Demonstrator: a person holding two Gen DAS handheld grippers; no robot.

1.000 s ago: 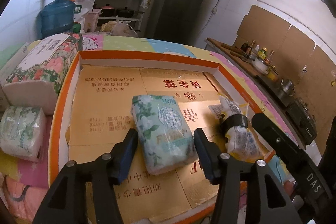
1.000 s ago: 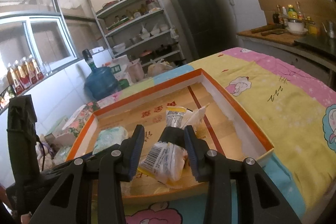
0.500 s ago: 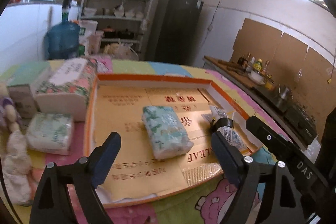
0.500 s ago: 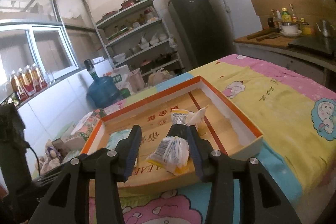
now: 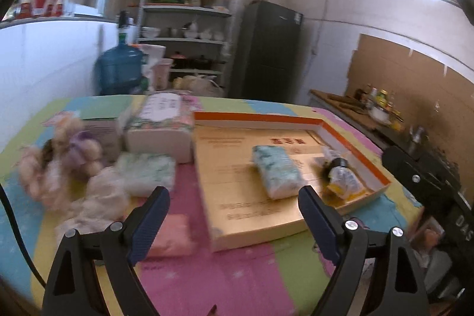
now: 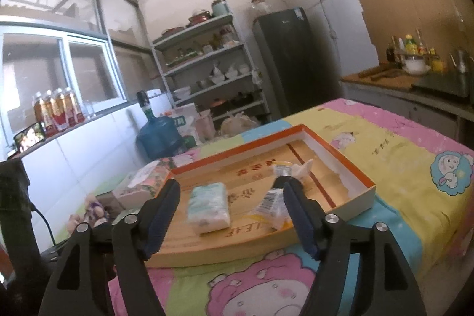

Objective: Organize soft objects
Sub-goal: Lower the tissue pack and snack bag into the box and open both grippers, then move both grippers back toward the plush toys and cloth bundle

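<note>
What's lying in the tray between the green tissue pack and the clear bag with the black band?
Nothing: between the green tissue pack and the banded bag only bare tray floor shows, in both wrist views.

Both tools look alike — the left gripper and right gripper have matte black angular arms, silver screws at the joints and dark blue ribbed pads lining the fingers' inner faces.

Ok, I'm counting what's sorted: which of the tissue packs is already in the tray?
The green-patterned pack lying in the orange-rimmed tray. The floral pack and the pale pack lie on the cloth outside it.
</note>
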